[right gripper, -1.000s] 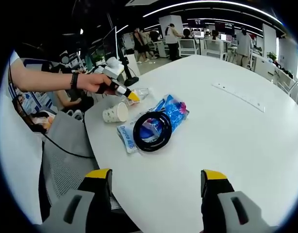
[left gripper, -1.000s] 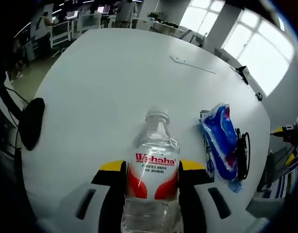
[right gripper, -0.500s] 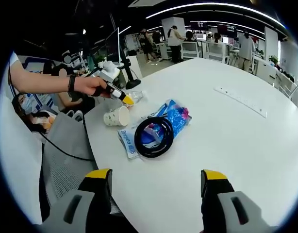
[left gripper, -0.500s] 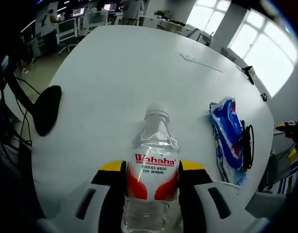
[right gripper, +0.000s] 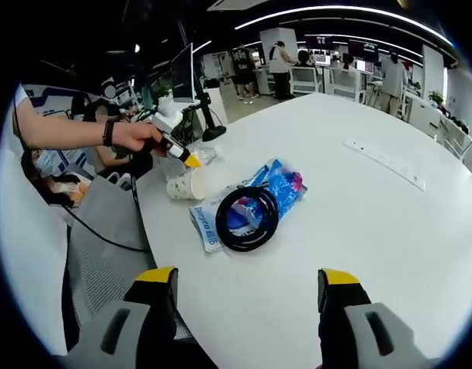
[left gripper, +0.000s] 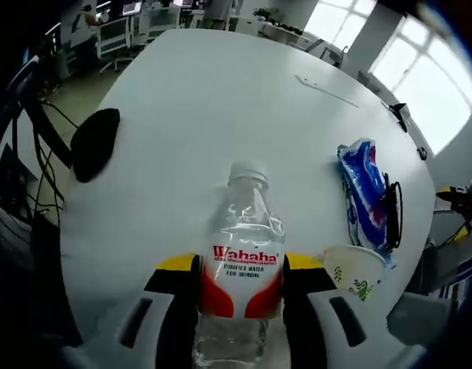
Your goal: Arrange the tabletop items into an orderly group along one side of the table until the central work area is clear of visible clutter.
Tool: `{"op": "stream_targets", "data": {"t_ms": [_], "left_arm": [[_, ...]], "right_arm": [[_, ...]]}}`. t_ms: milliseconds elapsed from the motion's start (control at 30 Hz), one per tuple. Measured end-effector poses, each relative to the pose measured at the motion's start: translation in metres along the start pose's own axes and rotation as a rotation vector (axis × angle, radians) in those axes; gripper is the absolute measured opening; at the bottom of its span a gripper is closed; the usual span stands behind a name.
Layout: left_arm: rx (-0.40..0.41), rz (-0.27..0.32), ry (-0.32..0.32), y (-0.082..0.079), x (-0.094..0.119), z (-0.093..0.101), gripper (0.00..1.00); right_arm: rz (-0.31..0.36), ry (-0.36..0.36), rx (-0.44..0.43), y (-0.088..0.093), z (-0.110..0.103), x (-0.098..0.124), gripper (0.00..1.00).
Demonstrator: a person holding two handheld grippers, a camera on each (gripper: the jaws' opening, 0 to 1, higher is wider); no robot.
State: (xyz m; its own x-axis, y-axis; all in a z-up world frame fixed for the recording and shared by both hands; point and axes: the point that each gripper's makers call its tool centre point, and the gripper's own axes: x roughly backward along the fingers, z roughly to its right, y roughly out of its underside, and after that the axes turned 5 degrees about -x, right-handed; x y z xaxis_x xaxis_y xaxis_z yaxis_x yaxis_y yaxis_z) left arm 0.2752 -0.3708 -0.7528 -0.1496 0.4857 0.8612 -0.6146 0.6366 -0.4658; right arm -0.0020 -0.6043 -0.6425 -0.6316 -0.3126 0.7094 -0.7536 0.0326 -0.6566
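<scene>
Firmly clenched, the left gripper (left gripper: 241, 278) grasps a water bottle (left gripper: 242, 261) — beside a paper cup (left gripper: 354, 270). Right gripper (right gripper: 244, 286) gapes, released — over the white table (right gripper: 390, 231).

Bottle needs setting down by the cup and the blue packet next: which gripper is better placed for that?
Left, I'd say. The left gripper is shut on the water bottle, beside the paper cup and blue packet. The right gripper is open, holding nothing, farther off.
</scene>
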Motion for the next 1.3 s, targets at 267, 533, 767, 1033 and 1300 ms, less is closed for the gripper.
{"op": "stream_targets", "data": {"t_ms": [267, 533, 767, 1033, 1300], "left_arm": [[-0.017, -0.018, -0.006, 0.007, 0.001, -0.002, 0.42], [-0.109, -0.049, -0.027, 0.002, -0.007, -0.001, 0.43], [-0.134, -0.024, -0.046, -0.002, -0.006, 0.003, 0.42], [-0.093, 0.089, -0.060, -0.013, 0.012, 0.004, 0.41], [-0.064, 0.206, -0.114, -0.022, 0.042, 0.000, 0.41]], "right_arm": [[0.003, -0.003, 0.006, -0.001, 0.000, 0.000, 0.76], [-0.005, 0.001, 0.015, 0.000, 0.000, 0.001, 0.76], [-0.033, 0.001, 0.030, 0.004, -0.007, 0.002, 0.76], [-0.039, 0.007, 0.059, -0.002, -0.015, -0.002, 0.75], [-0.042, -0.013, 0.078, -0.007, -0.029, -0.014, 0.76]]}}
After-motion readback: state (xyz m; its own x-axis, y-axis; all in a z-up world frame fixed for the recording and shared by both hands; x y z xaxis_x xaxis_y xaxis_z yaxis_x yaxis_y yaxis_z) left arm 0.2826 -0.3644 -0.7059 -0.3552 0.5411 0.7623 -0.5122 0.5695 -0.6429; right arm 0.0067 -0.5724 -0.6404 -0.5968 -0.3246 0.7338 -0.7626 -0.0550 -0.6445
